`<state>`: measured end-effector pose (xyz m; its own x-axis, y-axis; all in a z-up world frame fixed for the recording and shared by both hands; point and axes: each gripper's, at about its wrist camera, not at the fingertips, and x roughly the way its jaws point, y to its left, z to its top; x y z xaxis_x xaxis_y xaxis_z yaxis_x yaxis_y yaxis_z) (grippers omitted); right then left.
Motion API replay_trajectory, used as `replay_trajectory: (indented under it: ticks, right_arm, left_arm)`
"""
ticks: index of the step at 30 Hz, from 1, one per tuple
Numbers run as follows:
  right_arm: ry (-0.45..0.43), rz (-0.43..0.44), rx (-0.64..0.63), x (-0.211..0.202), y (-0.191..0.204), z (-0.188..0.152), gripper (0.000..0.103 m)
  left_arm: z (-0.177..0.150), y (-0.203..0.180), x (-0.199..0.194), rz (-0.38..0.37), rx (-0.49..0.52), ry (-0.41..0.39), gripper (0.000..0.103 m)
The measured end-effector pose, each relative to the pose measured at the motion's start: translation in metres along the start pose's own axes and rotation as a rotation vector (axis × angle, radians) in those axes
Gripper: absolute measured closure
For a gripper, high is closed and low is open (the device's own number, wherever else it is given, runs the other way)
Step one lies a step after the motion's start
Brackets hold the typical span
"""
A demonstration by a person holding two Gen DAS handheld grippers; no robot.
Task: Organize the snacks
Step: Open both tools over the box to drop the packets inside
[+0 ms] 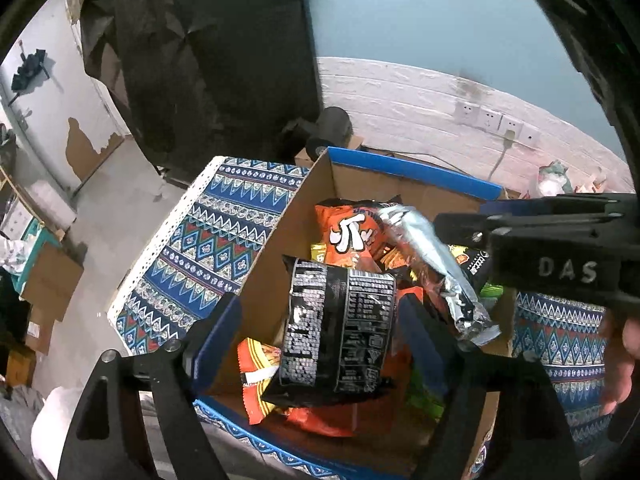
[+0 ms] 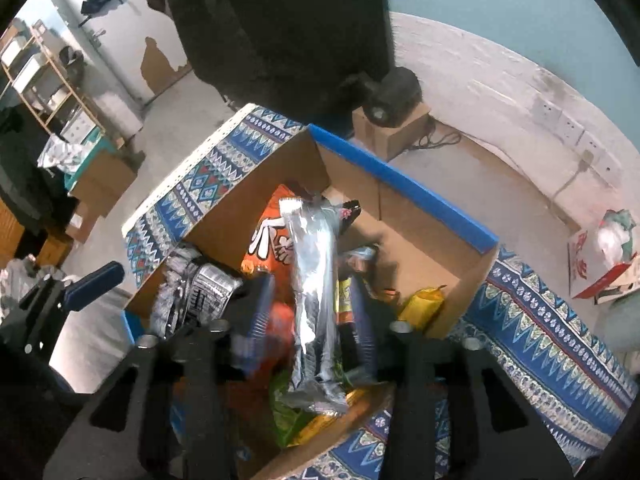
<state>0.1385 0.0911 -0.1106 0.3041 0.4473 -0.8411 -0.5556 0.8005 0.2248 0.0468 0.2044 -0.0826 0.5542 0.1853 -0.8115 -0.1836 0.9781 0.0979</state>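
Closest to the lens, left gripper (image 1: pixel 322 304): black two-finger tool with blue pads, tilted down over the near corner of the open brown cardboard box with a blue rim (image 2: pixel 400 188), jaws spread wide, holding nothing. Between those jaws, inside the box, black crinkled foil snack packet with white print (image 1: pixel 336 320): lies on top of the heap with a clear gap to either pad, so judged set down, not carried. Right gripper (image 2: pixel 312 284), same make, aimed down into the middle of the box: jaws partly open and straddling a long silver foil snack packet (image 2: pixel 314 300); pads seem to stand just off its sides, though blur on one finger leaves that uncertain. Leans slantwise across the pile, lower end toward the box's near wall, upper end over a large orange crisp bag with white lettering (image 1: pixel 352 232) deeper in the box. Likely placed here because the box serves as the collecting bin. Under the box, blue patterned tablecloth (image 1: pixel 208 240). Looks well advanced: many packets already inside, none visible on the cloth beside the box.
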Motion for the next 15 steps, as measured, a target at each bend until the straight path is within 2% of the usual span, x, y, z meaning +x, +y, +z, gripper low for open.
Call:
replay_trajectory:
  ticks: [5,8,11,12,15]
  right_arm:
    - [-0.021,-0.009,0.023,-0.016,-0.007,-0.003,0.052]
    - [-0.047,-0.024,0.037,-0.032,-0.010,-0.008,0.038]
    - [-0.075,-0.044,0.033,-0.048,-0.010,-0.013,0.036]
    - [-0.088,-0.052,0.030,-0.055,-0.009,-0.015,0.033]
    - [-0.123,-0.069,0.022,-0.072,-0.007,-0.021,0.027]
  left_arm:
    - [-0.001,0.006,-0.007,-0.014,-0.015,0.002,0.021]
    - [-0.001,0.009,-0.018,-0.006,-0.012,-0.017,0.021]
    - [-0.001,0.009,-0.030,-0.007,-0.007,-0.037,0.020]
    - [-0.001,0.009,-0.033,-0.008,-0.005,-0.042,0.016]
    - [-0.001,0.006,-0.047,-0.011,0.009,-0.072,0.015]
